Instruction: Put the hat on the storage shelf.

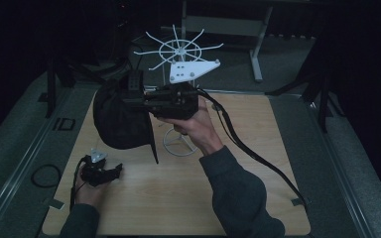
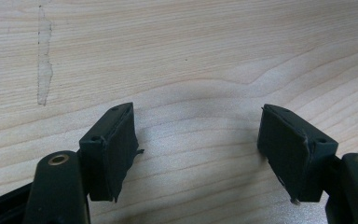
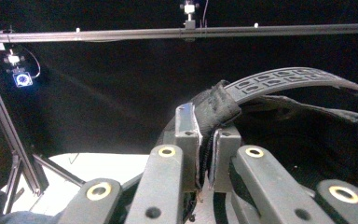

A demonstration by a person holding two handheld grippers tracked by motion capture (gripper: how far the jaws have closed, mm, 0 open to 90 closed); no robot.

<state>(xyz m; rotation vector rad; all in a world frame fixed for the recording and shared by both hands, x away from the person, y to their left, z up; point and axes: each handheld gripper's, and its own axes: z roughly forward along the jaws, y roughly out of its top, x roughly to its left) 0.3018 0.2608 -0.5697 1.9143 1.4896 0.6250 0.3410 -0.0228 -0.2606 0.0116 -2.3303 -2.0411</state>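
The right hand-held gripper (image 1: 146, 101) is being held up well above the counter (image 1: 258, 148), and its jaws are pinching the rear band of a black cap (image 1: 119, 119). In the right gripper view the jaws are pressed almost together on a fold of that fabric, right where the perforated adjuster strap (image 3: 284, 79) is arching away from the cap's opening. The cap is hanging in the air in front of a white wire rack (image 1: 178, 52), whose spokes are fanning out at the top of a thin stand; cap and rack look apart, though the angle makes that hard to judge.

This one is looking soft and light: the crown is sagging and a loose strap end is dangling beneath it. Expect it to swing and fold rather than hold shape. The reinforced band seems the sensible place to grab, since the stitched edge gives the pads something firm, while the thin crown cloth would likely bunch or slip.

Down low, the left hand-held gripper (image 1: 101, 171) is resting near the counter's left side, jaws spread wide over bare wood, holding nothing.
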